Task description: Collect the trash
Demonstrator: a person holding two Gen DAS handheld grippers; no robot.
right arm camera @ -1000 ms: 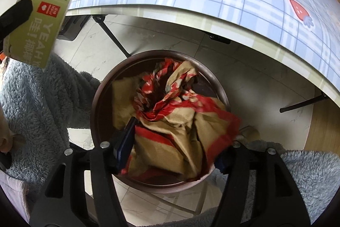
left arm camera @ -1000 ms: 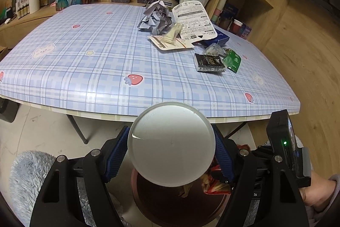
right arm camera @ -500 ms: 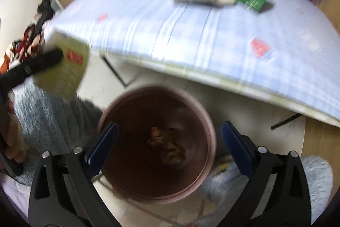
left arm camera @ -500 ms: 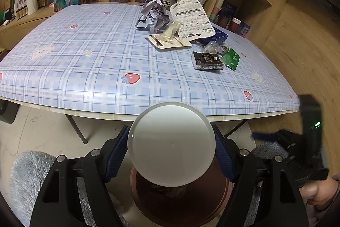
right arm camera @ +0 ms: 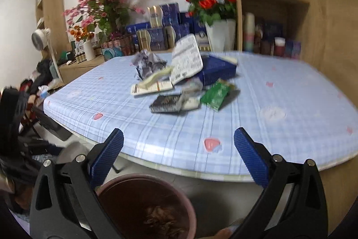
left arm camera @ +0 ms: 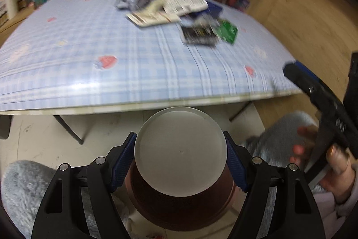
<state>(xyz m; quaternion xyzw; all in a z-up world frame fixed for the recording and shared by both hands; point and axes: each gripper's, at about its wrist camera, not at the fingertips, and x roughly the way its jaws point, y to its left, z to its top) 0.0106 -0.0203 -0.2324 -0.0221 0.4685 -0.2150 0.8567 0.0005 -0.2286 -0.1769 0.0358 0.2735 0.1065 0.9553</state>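
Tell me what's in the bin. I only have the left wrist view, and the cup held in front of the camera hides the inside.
Observer: The right wrist view looks down into the brown bin. Crumpled brownish trash lies at its bottom.
Operator: And the right gripper? I only see one of its fingers at the edge of my frame.
Observer: It's open, with nothing between its pads.
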